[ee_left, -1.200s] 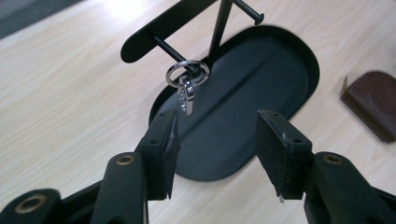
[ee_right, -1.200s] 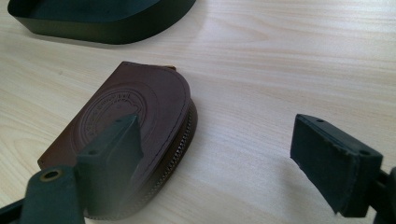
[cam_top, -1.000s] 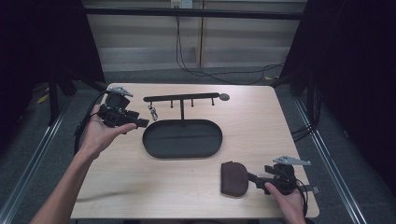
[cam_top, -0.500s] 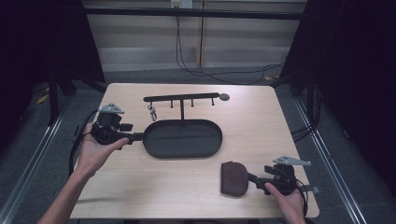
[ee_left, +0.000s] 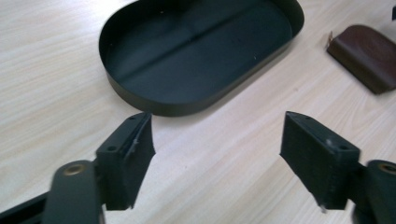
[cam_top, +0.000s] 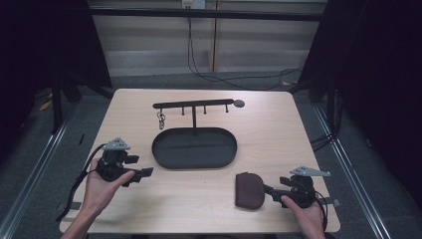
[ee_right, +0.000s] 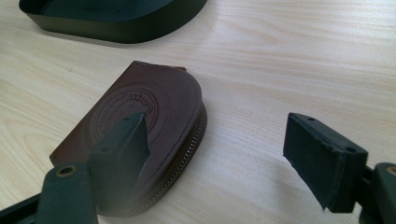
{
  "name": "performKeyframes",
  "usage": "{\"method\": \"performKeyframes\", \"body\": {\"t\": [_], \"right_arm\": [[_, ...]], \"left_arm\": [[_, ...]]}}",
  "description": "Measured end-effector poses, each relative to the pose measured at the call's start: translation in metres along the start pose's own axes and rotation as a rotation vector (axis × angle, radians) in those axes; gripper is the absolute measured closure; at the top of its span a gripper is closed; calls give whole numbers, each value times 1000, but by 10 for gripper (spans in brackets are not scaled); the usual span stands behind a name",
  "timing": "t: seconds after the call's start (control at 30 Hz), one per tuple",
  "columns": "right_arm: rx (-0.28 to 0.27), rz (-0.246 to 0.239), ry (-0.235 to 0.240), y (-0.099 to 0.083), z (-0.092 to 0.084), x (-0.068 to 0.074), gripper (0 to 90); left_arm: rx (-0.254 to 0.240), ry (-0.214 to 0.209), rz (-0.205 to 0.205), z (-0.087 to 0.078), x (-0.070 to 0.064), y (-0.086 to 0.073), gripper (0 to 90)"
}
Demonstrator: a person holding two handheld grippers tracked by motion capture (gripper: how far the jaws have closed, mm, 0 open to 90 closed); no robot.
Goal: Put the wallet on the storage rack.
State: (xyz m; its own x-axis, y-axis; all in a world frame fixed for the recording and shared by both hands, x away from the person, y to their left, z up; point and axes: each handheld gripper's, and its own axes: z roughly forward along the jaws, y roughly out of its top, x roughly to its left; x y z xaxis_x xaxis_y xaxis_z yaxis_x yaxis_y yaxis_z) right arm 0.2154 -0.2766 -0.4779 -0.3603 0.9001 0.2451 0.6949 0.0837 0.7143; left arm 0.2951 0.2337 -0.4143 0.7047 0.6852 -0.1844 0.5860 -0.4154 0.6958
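Observation:
My left gripper (cam_top: pixel 142 174) is low over the near left of the table, pointing right toward the black oval tray (cam_top: pixel 194 166). Its jaws have just been opening; in the left gripper view the left gripper (ee_left: pixel 217 144) stands open over bare wood, with the tray (ee_left: pixel 187 105) just ahead. My right gripper (cam_top: pixel 267 189) sits at the near right, pointing left at a brown leather pouch (cam_top: pixel 249 190). Its jaws have just been closing a little. In the right gripper view the right gripper (ee_right: pixel 217 144) is open; its left jaw overlaps the pouch (ee_right: pixel 159 107), whose zipped edge lies between the jaws, untouched by the right one.
Behind the tray stands a black hook rack (cam_top: pixel 193 104) with a keyring (cam_top: pixel 161 119) hanging from its left hook. The pouch (ee_left: pixel 366 56) shows far right in the left gripper view. The tray's wall (ee_right: pixel 116 28) lies beyond the pouch. Table edges are near both hands.
The left hand has come down from beside the rack toward the table's near left, and its jaws have spread wider. The right hand has stayed by the pouch.

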Motion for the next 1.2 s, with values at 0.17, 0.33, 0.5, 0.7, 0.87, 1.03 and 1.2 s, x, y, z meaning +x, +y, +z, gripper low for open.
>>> {"method": "performKeyframes", "body": {"t": [0.17, 0.33, 0.5, 0.7, 0.87, 1.03, 1.2], "right_arm": [[0, 0, 10, 1, -1, 0, 200], [12, -11, 30, 3, -2, 3, 179], [17, -28, 33, 5, -3, 8, 172], [10, -11, 52, 8, -4, 7, 196], [12, -13, 88, 16, -8, 9, 250], [93, -70, 93, 30, -5, 16, 287], [163, -130, 92, 44, 6, 27, 271]], "left_arm": [[-5, -21, -1, -1, -5, -15, 188], [-27, 2, -19, -5, -11, -32, 189], [-76, 32, -63, -6, -13, -49, 187], [-81, 13, -78, 0, -14, -65, 187], [-75, -41, -85, 8, -15, -72, 187], [-56, -40, -52, 12, -19, -69, 187], [-46, -38, -49, 14, -19, -69, 188]]}}
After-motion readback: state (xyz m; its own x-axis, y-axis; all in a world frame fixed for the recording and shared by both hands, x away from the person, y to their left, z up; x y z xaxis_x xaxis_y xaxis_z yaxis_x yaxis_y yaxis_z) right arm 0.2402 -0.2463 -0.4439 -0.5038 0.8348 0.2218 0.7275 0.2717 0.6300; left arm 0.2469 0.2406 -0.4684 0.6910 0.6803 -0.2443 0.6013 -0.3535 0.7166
